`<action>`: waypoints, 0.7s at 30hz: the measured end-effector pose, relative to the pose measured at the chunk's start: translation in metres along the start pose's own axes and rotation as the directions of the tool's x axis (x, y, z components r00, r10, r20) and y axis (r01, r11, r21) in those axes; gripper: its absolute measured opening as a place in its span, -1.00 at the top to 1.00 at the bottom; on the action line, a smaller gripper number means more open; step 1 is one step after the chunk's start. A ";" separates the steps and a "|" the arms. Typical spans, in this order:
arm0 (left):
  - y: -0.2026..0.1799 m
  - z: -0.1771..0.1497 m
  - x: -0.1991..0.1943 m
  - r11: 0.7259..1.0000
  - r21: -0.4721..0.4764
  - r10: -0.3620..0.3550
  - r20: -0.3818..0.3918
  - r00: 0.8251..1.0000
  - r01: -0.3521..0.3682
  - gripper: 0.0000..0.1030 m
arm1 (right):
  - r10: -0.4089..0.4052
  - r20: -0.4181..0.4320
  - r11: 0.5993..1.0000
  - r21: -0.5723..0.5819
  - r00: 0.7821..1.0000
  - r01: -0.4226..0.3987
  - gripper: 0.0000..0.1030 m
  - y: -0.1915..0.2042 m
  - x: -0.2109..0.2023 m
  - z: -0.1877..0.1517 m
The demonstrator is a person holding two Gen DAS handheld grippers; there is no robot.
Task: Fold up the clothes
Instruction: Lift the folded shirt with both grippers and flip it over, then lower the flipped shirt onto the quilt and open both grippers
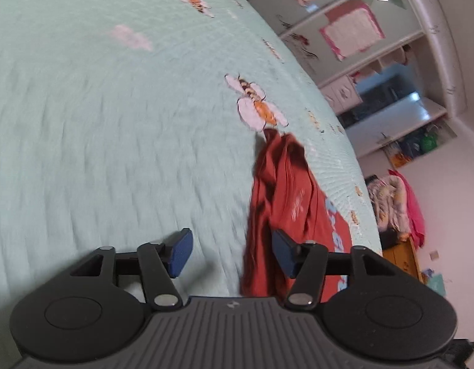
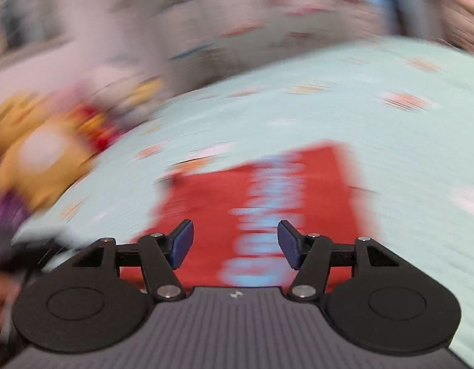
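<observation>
Left wrist view
Left gripper (image 1: 232, 252): jaws spread wide, nothing between the blue pads (image 1: 183, 250); it hangs above the bed.
Red shirt (image 1: 293, 203): lies bunched and creased on the bedspread, in the right part of this view; one end tapers up to a point just below a flower print, the other runs down behind the right-hand finger. A strip of pale blue lettering shows along its right edge.
Bedspread (image 1: 98, 107): pale mint, quilted, dotted with white-and-orange flower prints (image 1: 255, 104); it fills most of the view.
Background: a wardrobe with pink-framed panels (image 1: 350, 30), open shelves, and a heap of bedding (image 1: 393, 206) on a wooden piece beside the bed.

Right wrist view (heavily motion-blurred)
Right gripper (image 2: 236, 244): fingers parted, blue pads (image 2: 183, 243) well apart and holding nothing.
Red shirt (image 2: 206, 215): spread flatter here, straight ahead of and under the fingers, a column of pale blue print running up its middle.
Bedspread (image 2: 390, 153): the same mint cover around the shirt.
Left side: a yellow and red plush-like shape (image 2: 37, 153) beside the bed; too blurred to tell more.
</observation>
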State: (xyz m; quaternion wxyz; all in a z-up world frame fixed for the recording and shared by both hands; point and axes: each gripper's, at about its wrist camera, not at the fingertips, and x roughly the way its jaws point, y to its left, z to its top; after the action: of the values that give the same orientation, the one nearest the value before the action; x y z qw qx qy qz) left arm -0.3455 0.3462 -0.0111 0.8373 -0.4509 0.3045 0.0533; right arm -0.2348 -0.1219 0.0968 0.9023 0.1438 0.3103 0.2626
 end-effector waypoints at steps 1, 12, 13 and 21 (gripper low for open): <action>-0.005 -0.007 0.001 1.000 0.007 0.016 0.004 1.000 -0.016 -0.37 | -0.023 -0.015 0.998 0.064 1.000 0.024 -0.23 -0.026 -0.003 0.002; -0.046 -0.034 0.034 0.998 0.055 0.023 0.031 0.999 -0.025 -0.68 | 0.184 -0.095 0.899 0.419 0.978 -0.129 -0.28 -0.113 0.035 -0.015; -0.048 -0.035 0.036 0.997 0.075 0.031 0.027 0.999 -0.033 -0.58 | 0.195 -0.102 0.891 0.435 0.975 -0.133 -0.28 -0.107 0.035 -0.017; -0.033 -0.010 0.032 0.992 0.010 -0.125 -0.111 0.986 0.126 0.64 | 0.284 -0.156 0.816 0.557 0.946 -0.153 0.88 -0.065 0.037 -0.029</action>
State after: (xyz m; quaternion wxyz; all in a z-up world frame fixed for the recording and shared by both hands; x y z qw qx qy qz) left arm -0.3115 0.3130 -0.0091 0.8247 -0.4645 0.3215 -0.0269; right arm -0.2032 -0.1516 0.0292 0.7464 0.3942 0.4558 0.2823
